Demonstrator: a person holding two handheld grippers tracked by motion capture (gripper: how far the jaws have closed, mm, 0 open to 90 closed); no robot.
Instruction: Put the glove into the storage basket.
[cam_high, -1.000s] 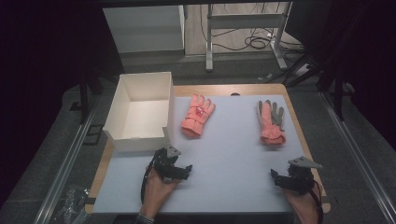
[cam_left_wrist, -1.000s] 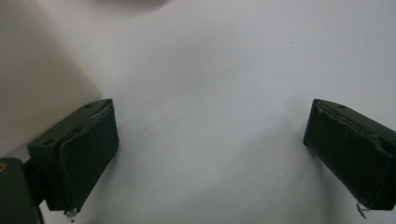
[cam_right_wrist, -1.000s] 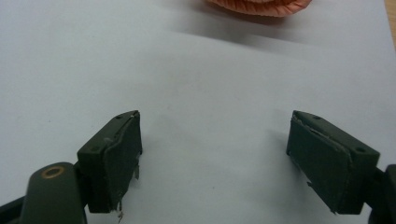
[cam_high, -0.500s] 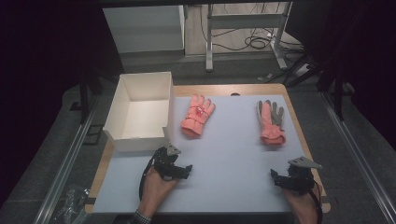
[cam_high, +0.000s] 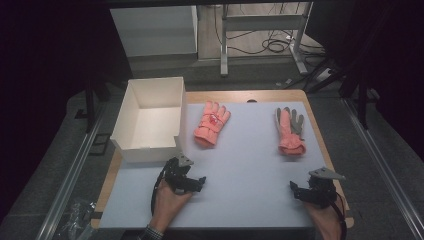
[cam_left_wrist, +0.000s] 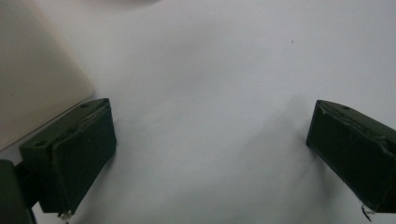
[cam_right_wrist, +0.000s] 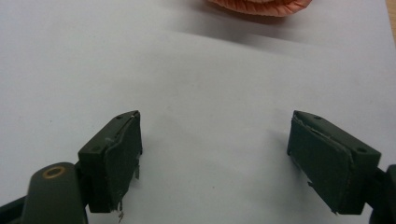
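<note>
Two orange gloves lie flat on the pale mat. One glove (cam_high: 212, 123) rests near the middle, just right of the white box (cam_high: 131, 144). The other glove (cam_high: 290, 130), with grey fingers, lies toward the right edge; its cuff (cam_right_wrist: 261, 6) shows at the top of the right gripper view. My left gripper (cam_high: 186, 181) sits low at the mat's front left, beside the box's near corner (cam_left_wrist: 37, 88), jaws wide apart over bare mat (cam_left_wrist: 205, 130). My right gripper (cam_high: 306, 192) rests at the front right, open, nothing between its jaws.
The white open-topped box stands at the table's left, and looks empty. The wooden table edge (cam_high: 320, 135) frames the mat. Beyond the table are a white cabinet (cam_high: 155, 30), metal stand legs (cam_high: 300, 55) and floor cables (cam_high: 270, 45).
</note>
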